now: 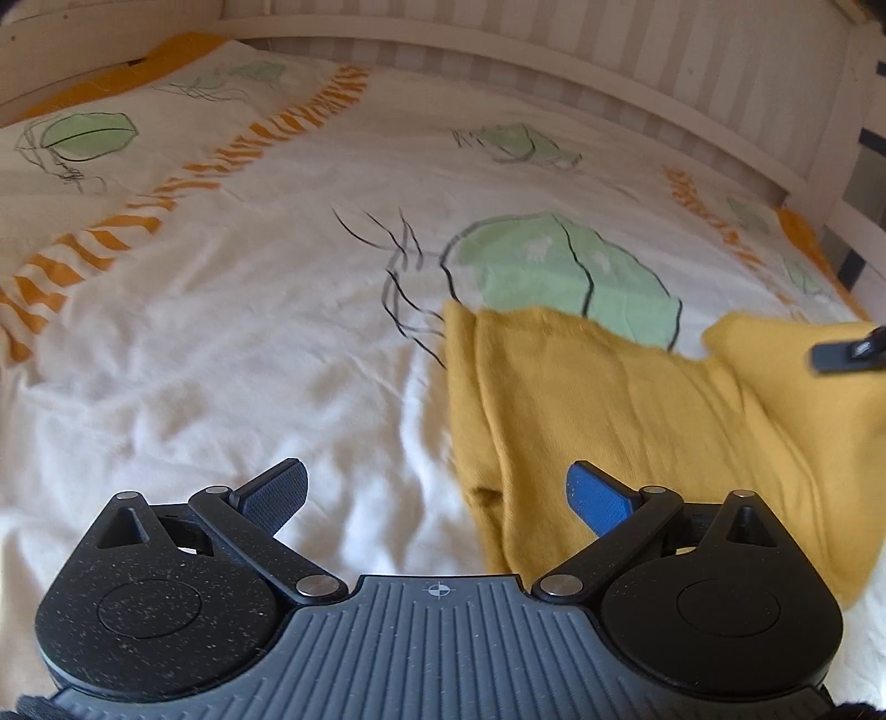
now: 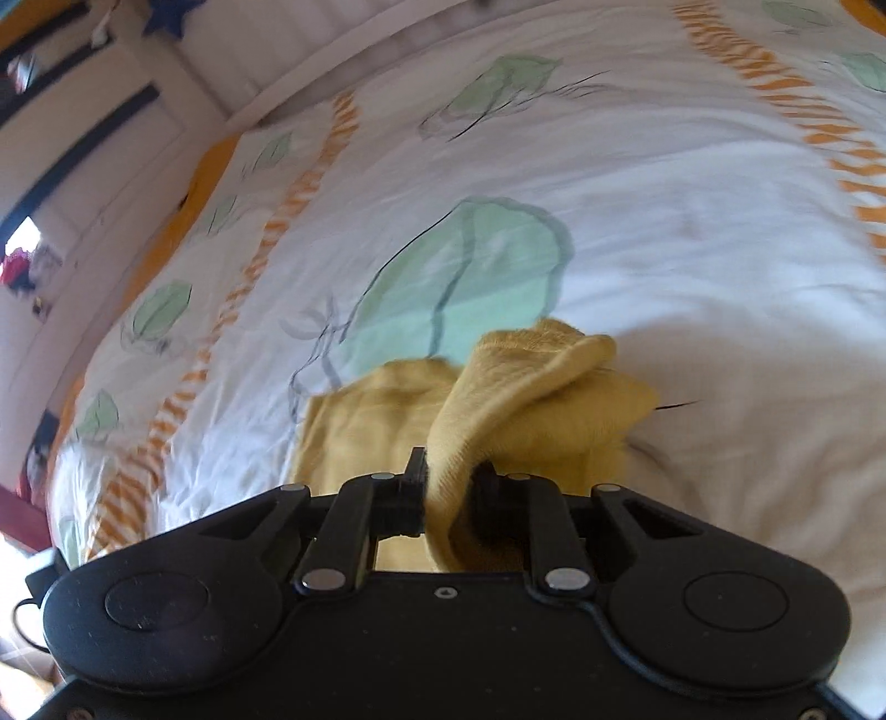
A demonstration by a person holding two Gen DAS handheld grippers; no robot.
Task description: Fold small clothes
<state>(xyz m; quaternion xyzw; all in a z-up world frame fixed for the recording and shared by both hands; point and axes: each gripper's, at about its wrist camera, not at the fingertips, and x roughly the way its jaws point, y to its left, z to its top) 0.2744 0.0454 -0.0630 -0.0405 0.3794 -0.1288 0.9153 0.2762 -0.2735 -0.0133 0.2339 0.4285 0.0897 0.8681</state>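
A mustard yellow garment [image 1: 609,421] lies on the white patterned duvet [image 1: 221,343]. My left gripper [image 1: 437,493] is open and empty, low over the duvet beside the garment's left edge; its right finger [image 1: 601,498] is over the fabric. My right gripper [image 2: 448,487] is shut on a lifted fold of the yellow garment [image 2: 526,399], the rest of which lies flat beneath. The right gripper's tip also shows at the right edge of the left wrist view [image 1: 847,351], holding the raised corner.
The duvet has green leaf shapes [image 1: 559,271] and orange stripes [image 1: 183,183]. A white wooden bed frame [image 1: 498,50] runs along the far side. In the right wrist view, a white wall and door [image 2: 83,138] stand beyond the bed's left edge.
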